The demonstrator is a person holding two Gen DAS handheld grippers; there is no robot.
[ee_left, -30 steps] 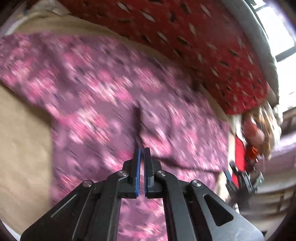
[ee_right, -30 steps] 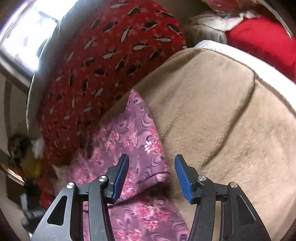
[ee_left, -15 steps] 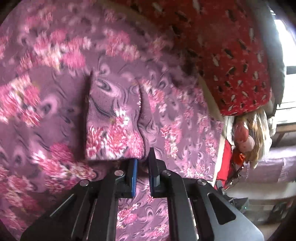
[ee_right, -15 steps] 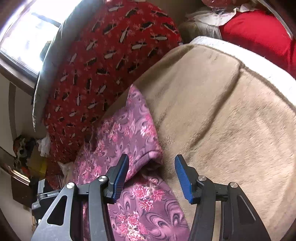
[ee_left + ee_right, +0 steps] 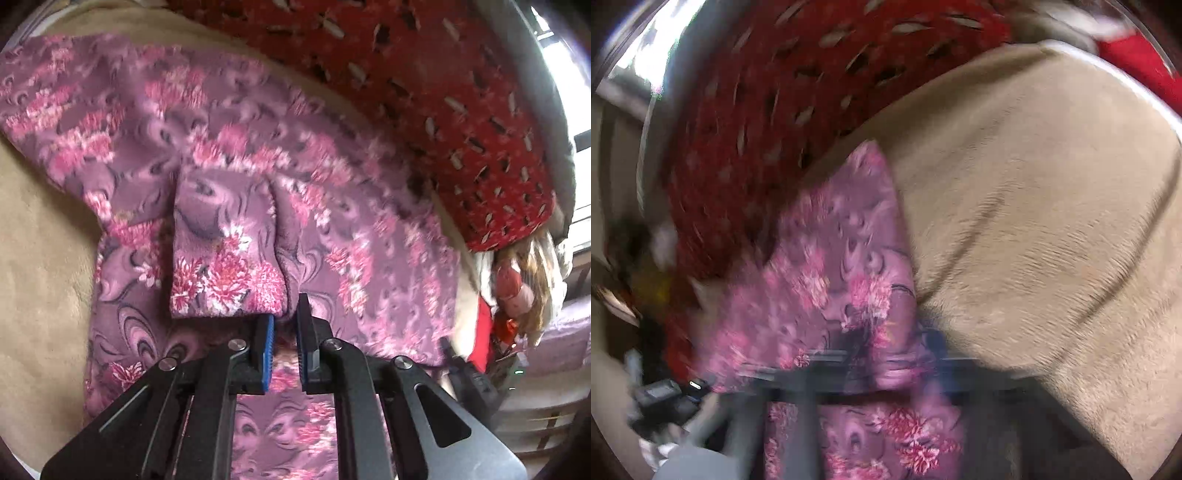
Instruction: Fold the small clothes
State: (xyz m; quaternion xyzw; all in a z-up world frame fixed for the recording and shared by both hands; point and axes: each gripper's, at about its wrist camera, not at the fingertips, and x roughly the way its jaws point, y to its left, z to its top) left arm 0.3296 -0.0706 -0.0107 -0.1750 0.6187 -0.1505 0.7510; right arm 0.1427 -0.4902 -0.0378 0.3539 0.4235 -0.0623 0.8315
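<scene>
Left wrist view: the left gripper (image 5: 283,345) has its fingers nearly closed just below the folded cuff (image 5: 225,254) of the purple floral garment (image 5: 332,177), with nothing visibly pinched. Risk: a missed grasp. Open tan blanket (image 5: 40,258) lies at 9 o'clock; the red cushion (image 5: 461,92) crowds 1 o'clock.

Right wrist view: the right gripper (image 5: 897,354), blurred, is closing on the garment's edge at 6 o'clock. Risk: it bunches. Open blanket lies at 3 o'clock.

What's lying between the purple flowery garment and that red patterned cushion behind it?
A strip of the tan blanket shows between the purple flowery garment and the red patterned cushion, in the left wrist view.
</scene>
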